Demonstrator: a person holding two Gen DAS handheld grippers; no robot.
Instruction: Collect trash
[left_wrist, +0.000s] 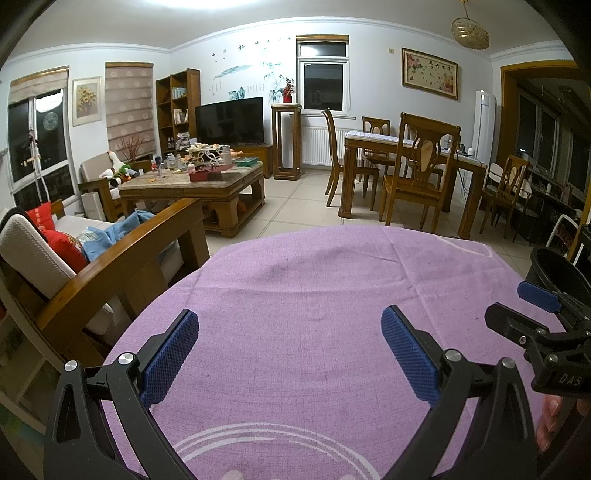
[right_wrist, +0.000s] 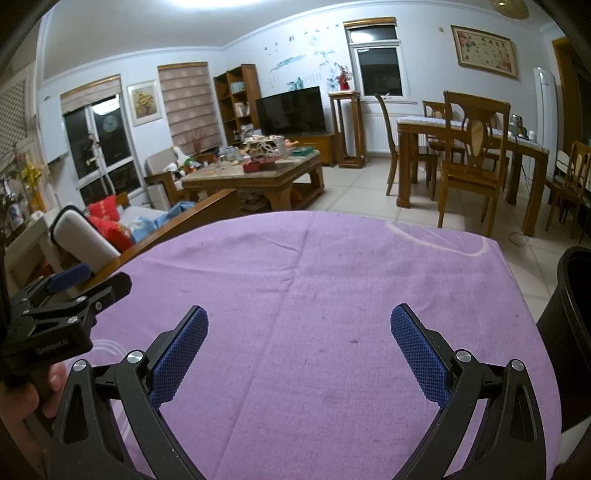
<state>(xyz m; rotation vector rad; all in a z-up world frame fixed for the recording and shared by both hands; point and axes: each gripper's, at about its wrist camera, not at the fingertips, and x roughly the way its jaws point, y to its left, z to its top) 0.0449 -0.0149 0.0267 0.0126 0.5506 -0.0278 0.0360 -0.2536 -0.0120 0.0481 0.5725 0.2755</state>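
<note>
My left gripper (left_wrist: 290, 325) is open and empty, held low over a table under a purple cloth (left_wrist: 295, 280). My right gripper (right_wrist: 299, 321) is open and empty over the same purple cloth (right_wrist: 314, 266). The right gripper also shows at the right edge of the left wrist view (left_wrist: 532, 314), and the left gripper at the left edge of the right wrist view (right_wrist: 74, 288). A black trash bin (right_wrist: 572, 332) stands at the table's right side; it also shows in the left wrist view (left_wrist: 557, 273). I see no trash on the cloth.
A wooden sofa with red cushions (left_wrist: 55, 251) stands left of the table. Beyond are a cluttered coffee table (left_wrist: 195, 181), a TV (left_wrist: 229, 118), and a dining table with chairs (left_wrist: 413, 166). Tiled floor lies between them.
</note>
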